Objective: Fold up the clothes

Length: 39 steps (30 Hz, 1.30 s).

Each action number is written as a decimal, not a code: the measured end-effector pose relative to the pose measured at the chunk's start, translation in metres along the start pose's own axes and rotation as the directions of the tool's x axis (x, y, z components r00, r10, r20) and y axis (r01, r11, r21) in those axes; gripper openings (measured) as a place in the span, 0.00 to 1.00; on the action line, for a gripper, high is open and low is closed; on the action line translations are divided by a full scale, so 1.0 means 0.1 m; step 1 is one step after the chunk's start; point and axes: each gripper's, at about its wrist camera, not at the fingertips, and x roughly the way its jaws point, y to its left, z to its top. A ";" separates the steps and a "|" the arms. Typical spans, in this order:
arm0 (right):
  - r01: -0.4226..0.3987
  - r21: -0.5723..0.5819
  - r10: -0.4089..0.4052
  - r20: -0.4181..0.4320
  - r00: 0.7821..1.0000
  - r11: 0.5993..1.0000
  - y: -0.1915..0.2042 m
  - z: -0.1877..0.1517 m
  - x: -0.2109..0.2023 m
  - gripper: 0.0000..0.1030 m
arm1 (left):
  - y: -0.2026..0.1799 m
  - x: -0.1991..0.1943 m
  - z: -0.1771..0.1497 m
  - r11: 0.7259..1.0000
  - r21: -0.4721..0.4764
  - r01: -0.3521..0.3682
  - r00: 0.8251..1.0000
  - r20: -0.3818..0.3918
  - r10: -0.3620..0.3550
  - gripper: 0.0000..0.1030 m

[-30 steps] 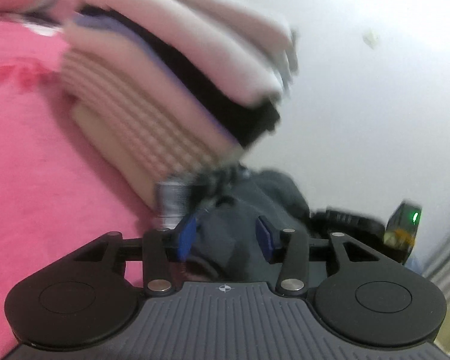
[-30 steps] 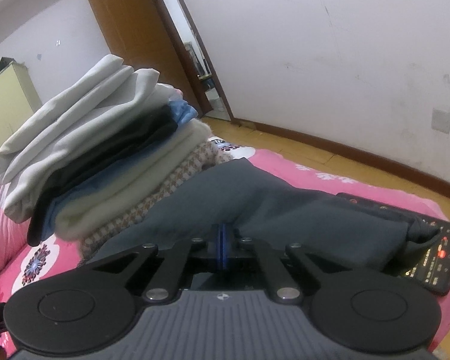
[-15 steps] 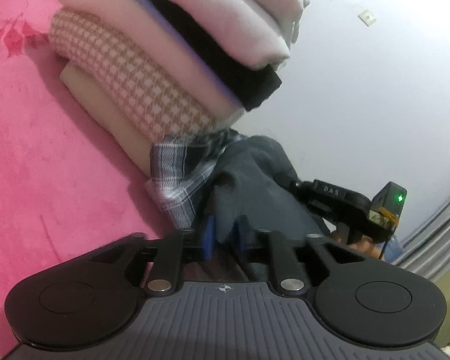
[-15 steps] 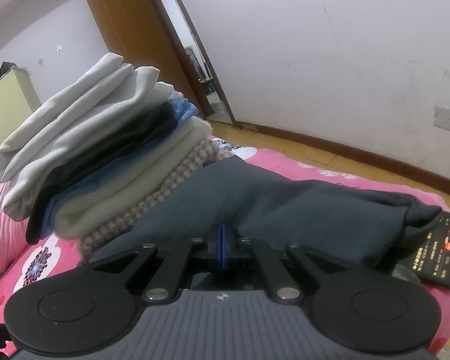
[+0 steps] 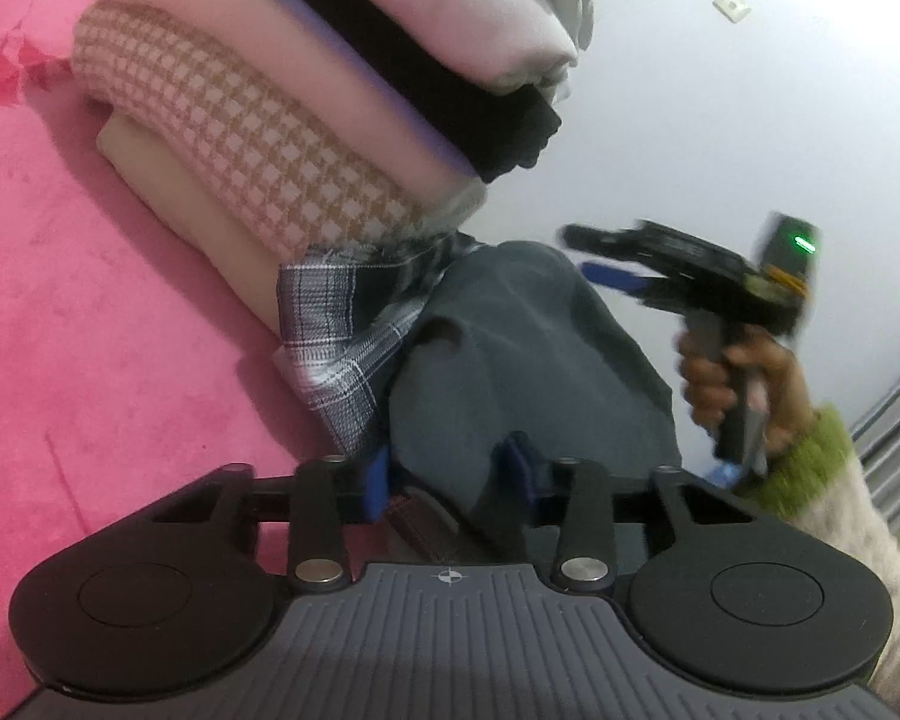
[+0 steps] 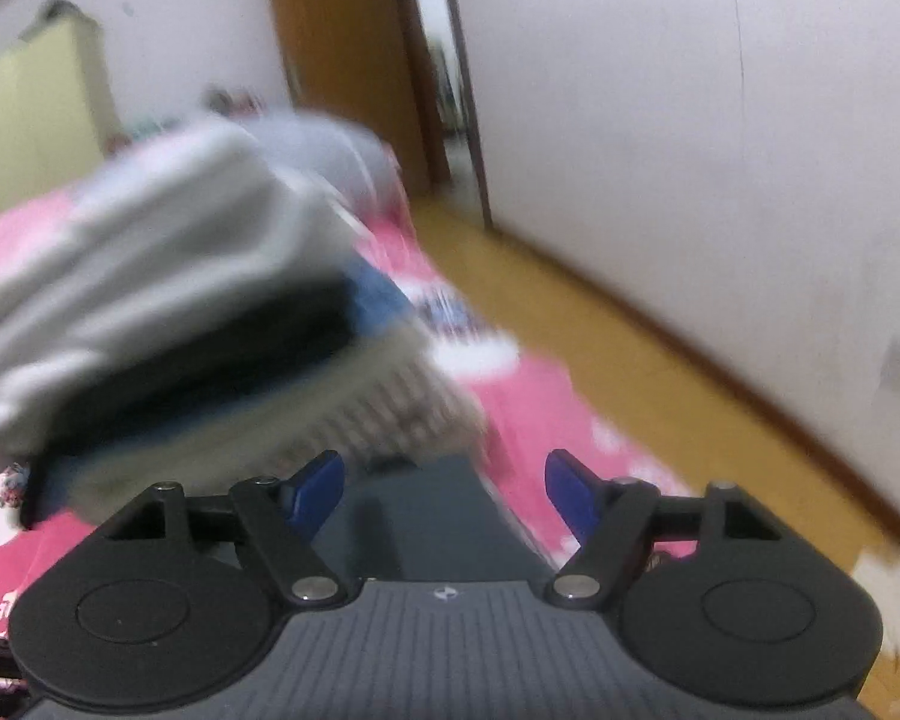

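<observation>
A dark grey garment [image 5: 528, 348] lies folded on the pink bed cover [image 5: 90, 300], against the foot of a tall stack of folded clothes [image 5: 330, 120]. A plaid garment [image 5: 336, 324] pokes out beside it under the stack. My left gripper [image 5: 449, 474] is open, its blue fingers on either side of the grey garment's near edge. My right gripper [image 6: 443, 489] is wide open and holds nothing; below it lie the grey garment [image 6: 426, 516] and the blurred stack [image 6: 180, 330]. The left wrist view shows the right gripper [image 5: 588, 255] held by a hand [image 5: 744, 384] above the garment's far end.
The bed cover [image 6: 540, 420] ends at a wooden floor [image 6: 630, 360] along a white wall. A brown door [image 6: 342, 60] and a pale yellow cabinet [image 6: 36, 108] stand at the back. A green and cream sleeve [image 5: 822, 480] reaches in from the right.
My right gripper has opened, let go of the grey garment and swung up fast; its view is blurred. My left gripper pinched nearly shut half a second ago and has opened again.
</observation>
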 end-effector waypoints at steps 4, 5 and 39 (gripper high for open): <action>-0.138 0.209 0.164 -0.114 0.980 0.968 -0.26 -0.01 0.33 0.29 | -0.02 0.01 0.05 1.000 0.003 -0.003 1.000 0.010 0.003 0.09; -0.151 0.204 0.166 -0.060 0.984 0.967 -0.25 -0.03 0.25 0.18 | -0.02 -0.01 0.09 1.000 0.001 0.001 1.000 0.020 -0.001 0.08; 0.109 0.146 -0.155 0.352 0.923 0.983 -0.25 -1.27 -0.77 0.24 | -0.92 0.11 -0.40 0.847 0.477 -0.232 0.971 0.069 0.227 0.37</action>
